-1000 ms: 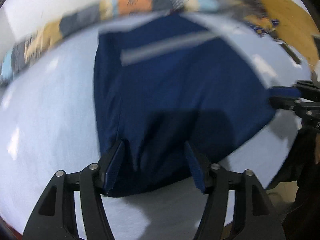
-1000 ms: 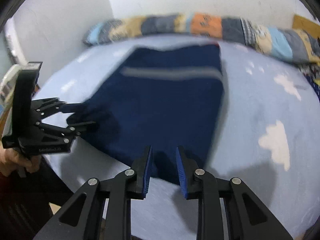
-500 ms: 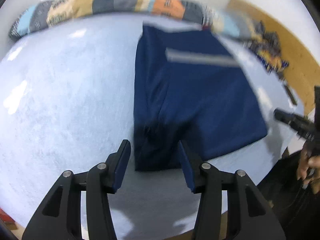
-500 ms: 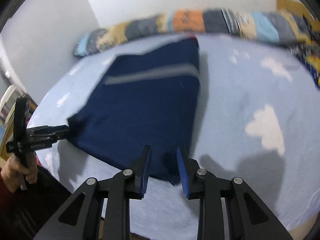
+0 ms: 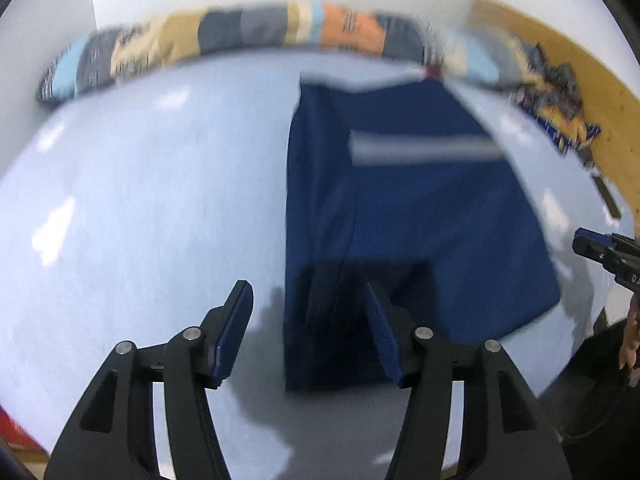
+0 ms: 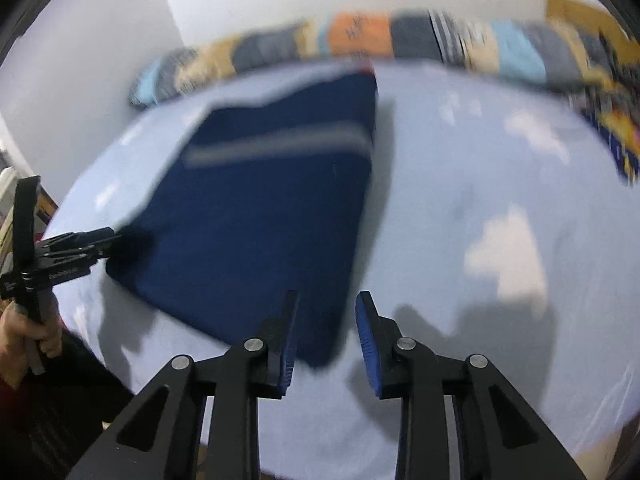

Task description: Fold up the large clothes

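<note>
**Both hand-held grippers lifting clear of the folded navy garment**

Compared with a second ago, both hand-held grippers are pulling back and rising off the near edge of the cloth, so more of the bed is showing around it.

The navy garment (image 5: 408,216) is lying folded into a rough rectangle on the bed, a pale grey stripe crossing its far part. The left hand-held gripper (image 5: 308,328) is hanging over its near left corner, jaws opening to a middling width and holding nothing; whether the right finger is brushing the fabric cannot be told through the blur. The right hand-held gripper (image 6: 326,328) is hovering over the near right corner, jaws narrow but opening, empty.

The light blue bedsheet (image 6: 500,168) is carrying white cloud shapes. A patchwork bolster (image 5: 248,36) is running along the white wall.
</note>
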`<state>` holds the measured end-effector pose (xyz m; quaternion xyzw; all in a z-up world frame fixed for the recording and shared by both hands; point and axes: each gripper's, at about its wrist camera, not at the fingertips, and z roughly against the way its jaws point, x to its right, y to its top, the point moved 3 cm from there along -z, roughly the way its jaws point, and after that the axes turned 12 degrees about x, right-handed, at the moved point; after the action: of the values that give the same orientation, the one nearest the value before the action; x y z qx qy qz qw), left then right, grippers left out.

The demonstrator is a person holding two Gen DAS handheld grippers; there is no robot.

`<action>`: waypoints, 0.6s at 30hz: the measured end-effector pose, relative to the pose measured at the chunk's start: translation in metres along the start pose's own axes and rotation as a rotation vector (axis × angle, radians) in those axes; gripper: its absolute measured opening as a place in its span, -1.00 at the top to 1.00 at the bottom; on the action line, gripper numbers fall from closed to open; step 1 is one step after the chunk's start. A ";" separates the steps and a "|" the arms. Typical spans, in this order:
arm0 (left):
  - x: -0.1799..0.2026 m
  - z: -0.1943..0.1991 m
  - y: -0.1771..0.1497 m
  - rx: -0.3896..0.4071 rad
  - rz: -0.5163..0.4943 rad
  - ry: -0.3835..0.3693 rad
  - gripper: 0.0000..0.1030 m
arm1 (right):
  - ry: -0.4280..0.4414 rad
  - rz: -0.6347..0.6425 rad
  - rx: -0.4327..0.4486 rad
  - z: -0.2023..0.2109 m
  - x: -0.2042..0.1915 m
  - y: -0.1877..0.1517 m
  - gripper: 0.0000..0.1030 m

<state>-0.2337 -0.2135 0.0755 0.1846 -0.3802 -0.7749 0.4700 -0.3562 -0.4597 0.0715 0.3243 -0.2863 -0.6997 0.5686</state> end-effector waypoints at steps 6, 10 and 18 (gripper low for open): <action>0.019 -0.047 0.072 0.046 -0.071 -0.001 -0.21 | 0.021 -0.039 0.075 -0.038 0.011 0.074 0.37; 0.021 -0.090 0.100 0.033 -0.097 0.015 -0.21 | 0.033 -0.076 0.101 -0.088 0.019 0.125 0.37; 0.005 -0.174 0.100 -0.137 -0.045 0.013 -0.48 | 0.002 -0.069 -0.093 -0.190 0.021 0.135 0.49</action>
<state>-0.0657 -0.3175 0.0404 0.1654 -0.3188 -0.8082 0.4667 -0.1286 -0.5120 0.0540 0.3078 -0.2414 -0.7311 0.5589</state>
